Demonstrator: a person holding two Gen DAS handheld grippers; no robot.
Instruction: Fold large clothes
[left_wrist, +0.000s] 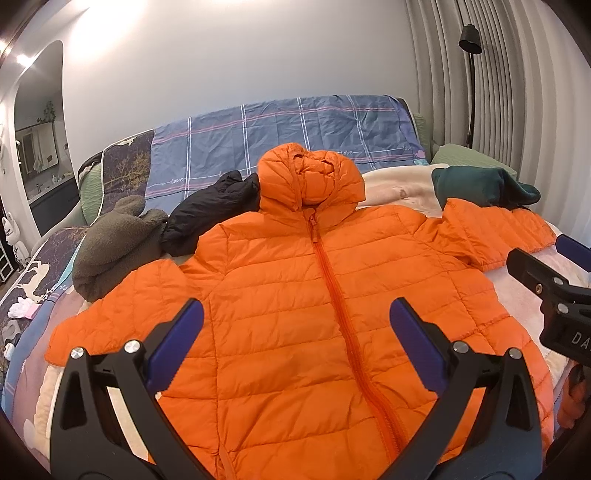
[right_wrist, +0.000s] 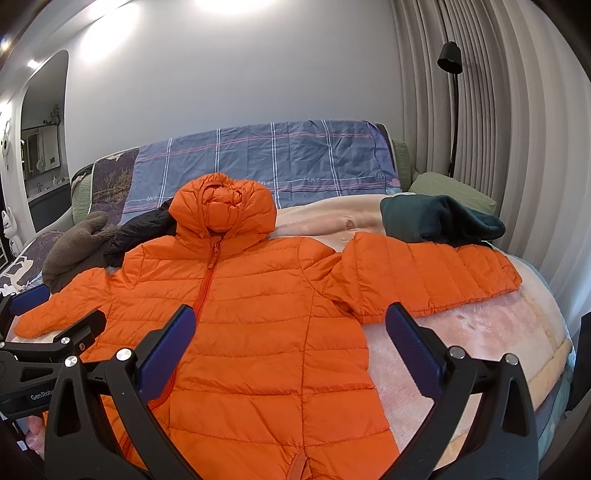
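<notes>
An orange hooded puffer jacket (left_wrist: 295, 295) (right_wrist: 258, 314) lies flat and zipped, front up, on the bed, both sleeves spread out sideways and the hood toward the headboard. My left gripper (left_wrist: 295, 332) hovers open above the jacket's lower chest, nothing between its blue pads. My right gripper (right_wrist: 291, 339) is open too, over the jacket's right side near the armpit of the right sleeve (right_wrist: 436, 284). Each gripper shows at the edge of the other's view.
A pink blanket (right_wrist: 461, 350) covers the bed. A brown fleece (left_wrist: 114, 247) and a black garment (left_wrist: 210, 214) lie left of the hood, and a dark green garment (right_wrist: 439, 218) sits right on the sleeve's end. Behind are blue plaid bedding (left_wrist: 277, 136), curtains and a floor lamp (right_wrist: 452, 110).
</notes>
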